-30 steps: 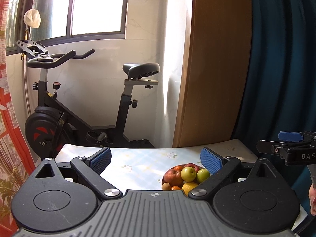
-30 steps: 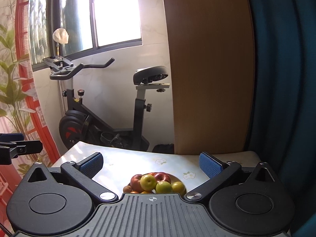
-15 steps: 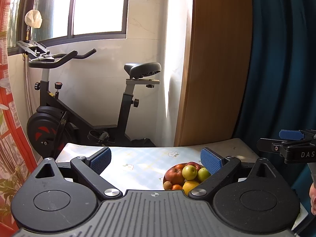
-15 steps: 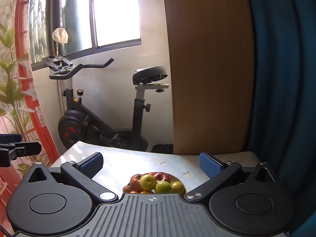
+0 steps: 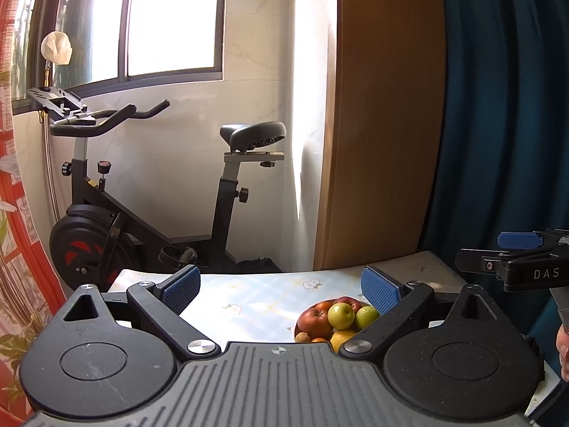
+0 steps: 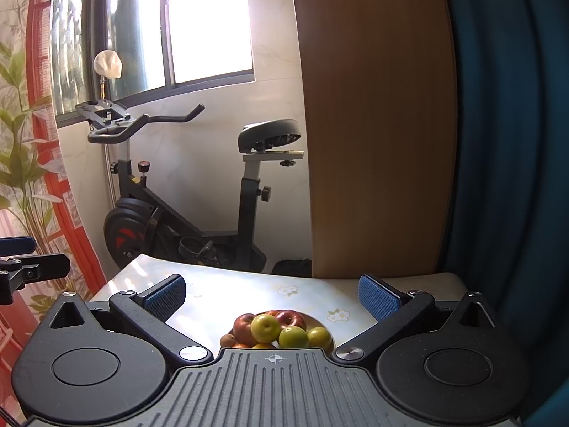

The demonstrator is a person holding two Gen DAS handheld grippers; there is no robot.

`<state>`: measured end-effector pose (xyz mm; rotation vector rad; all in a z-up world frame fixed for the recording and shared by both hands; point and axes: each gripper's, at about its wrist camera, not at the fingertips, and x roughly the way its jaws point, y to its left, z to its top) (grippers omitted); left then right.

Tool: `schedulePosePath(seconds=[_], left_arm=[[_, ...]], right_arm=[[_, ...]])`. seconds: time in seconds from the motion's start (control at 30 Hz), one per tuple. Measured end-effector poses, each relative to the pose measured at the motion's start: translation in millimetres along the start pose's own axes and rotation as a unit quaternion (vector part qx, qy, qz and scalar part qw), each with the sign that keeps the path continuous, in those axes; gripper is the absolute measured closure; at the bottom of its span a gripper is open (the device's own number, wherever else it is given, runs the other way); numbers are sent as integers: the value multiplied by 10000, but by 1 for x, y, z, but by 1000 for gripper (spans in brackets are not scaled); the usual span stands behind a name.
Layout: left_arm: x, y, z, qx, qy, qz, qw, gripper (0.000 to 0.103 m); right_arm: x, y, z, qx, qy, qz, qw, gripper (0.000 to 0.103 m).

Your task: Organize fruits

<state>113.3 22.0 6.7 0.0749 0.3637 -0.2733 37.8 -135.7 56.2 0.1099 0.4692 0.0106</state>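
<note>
Both sets of tongs are hanging wide open and gripping nothing: left tongs [image 5: 281, 290], right tongs [image 6: 272, 295]. The fruit pile [image 6: 277, 331] is sitting on a plate [image 6: 320, 322] on the floral counter [image 6: 227, 293], just past the right tongs and centred between their blue pads; for the left tongs it's lying off by the right-hand pad. Further back, an exercise bike [image 6: 185, 213] is standing under the window, with a wooden panel [image 6: 377, 124] beside it.

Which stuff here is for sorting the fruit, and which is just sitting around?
For the job: plate of fruit, table, left gripper, right gripper.
Just around: exercise bike, window, wooden panel, blue curtain.
</note>
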Motion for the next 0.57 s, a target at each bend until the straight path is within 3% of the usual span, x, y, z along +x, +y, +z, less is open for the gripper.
schedulePosePath(seconds=[0.57], left_arm=[[1, 7, 2, -46, -4, -68, 10000, 5]], right_arm=[[0, 0, 1, 1, 16, -17, 10000, 0]])
